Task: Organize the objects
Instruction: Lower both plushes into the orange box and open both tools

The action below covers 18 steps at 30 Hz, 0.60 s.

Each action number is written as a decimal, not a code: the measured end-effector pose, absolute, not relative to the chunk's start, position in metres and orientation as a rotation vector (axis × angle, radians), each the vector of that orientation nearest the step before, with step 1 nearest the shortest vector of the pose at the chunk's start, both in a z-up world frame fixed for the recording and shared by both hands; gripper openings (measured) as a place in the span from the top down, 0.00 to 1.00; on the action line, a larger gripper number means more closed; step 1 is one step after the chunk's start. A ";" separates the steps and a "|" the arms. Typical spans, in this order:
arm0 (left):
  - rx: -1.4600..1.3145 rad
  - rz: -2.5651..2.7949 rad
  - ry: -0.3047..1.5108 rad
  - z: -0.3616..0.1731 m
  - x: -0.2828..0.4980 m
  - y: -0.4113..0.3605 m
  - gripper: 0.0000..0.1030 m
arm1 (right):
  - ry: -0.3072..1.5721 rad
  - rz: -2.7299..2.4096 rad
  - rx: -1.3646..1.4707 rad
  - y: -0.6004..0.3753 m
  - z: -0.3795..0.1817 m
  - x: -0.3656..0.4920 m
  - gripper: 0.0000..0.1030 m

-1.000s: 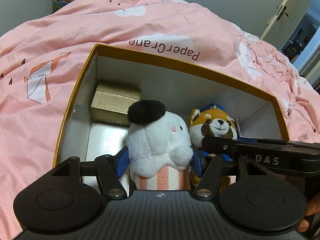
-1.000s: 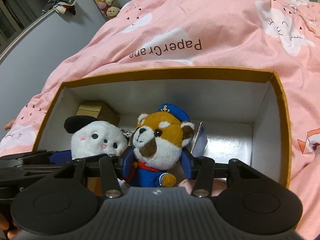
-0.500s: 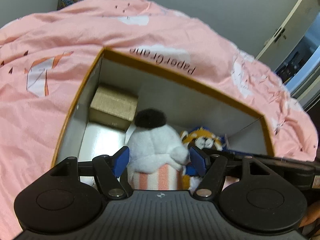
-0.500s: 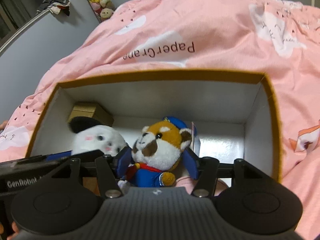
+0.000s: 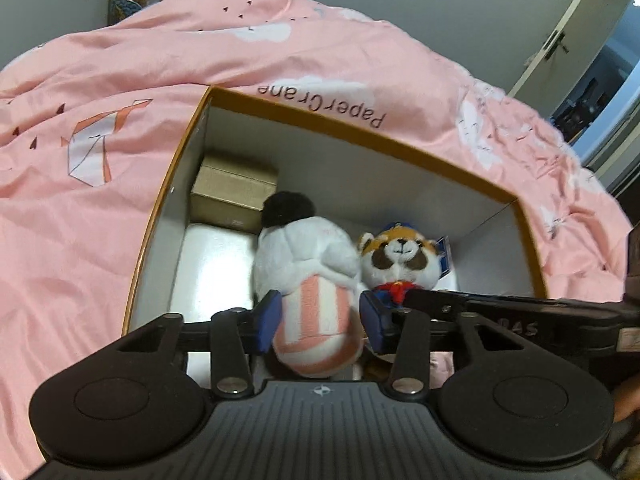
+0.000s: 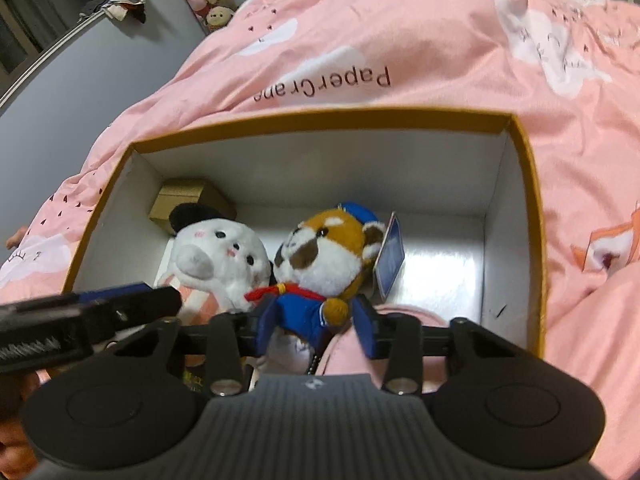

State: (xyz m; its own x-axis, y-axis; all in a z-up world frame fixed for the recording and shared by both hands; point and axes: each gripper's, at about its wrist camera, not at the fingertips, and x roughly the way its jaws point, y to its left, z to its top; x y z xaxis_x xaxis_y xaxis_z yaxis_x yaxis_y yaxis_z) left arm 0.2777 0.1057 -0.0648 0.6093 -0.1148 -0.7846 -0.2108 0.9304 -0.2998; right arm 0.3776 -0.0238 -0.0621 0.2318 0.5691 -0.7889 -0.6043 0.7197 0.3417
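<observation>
Left wrist view: an open cardboard box (image 5: 496,196) with orange rim and white inside is seen resting on a pink printed duvet (image 5: 120,128). A small gold cardboard carton (image 5: 232,188) is tucked in the box's far left corner. A white plush toy with black hat and pink-striped body (image 5: 308,272) is seen in the middle of the box floor, leaning toward the near edge, its striped body between the blue pads of the left gripper (image 5: 320,320). The jaws have just been closing after standing wider half a second ago; the pads now appear pressed on the striped body, so it is read as grasped. Right wrist view: an orange-and-white red-panda plush in blue sailor suit (image 6: 324,264) is seen just right of the white toy, the two touching, a blue hang tag (image 6: 390,256) at its side. The right gripper (image 6: 316,328) has likewise just been closing, and its blue pads are seen clamped on the sailor-suit body. The box's right half is bare floor. Both toys are tilted more than a second ago. Judged: both plushes are inside the box yet re-gripped, so a reposition or lift-out is likely the step in hand; placement is not taken as finished.
</observation>
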 end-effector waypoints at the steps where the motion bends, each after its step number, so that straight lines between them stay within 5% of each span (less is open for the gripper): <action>1: -0.381 0.060 0.918 -0.066 0.279 0.105 0.51 | 1.069 0.805 -0.034 -0.023 -0.063 0.378 0.63; 18: -0.400 0.102 0.873 -0.074 0.284 0.111 0.50 | 1.039 0.793 -0.059 -0.007 -0.061 0.374 0.63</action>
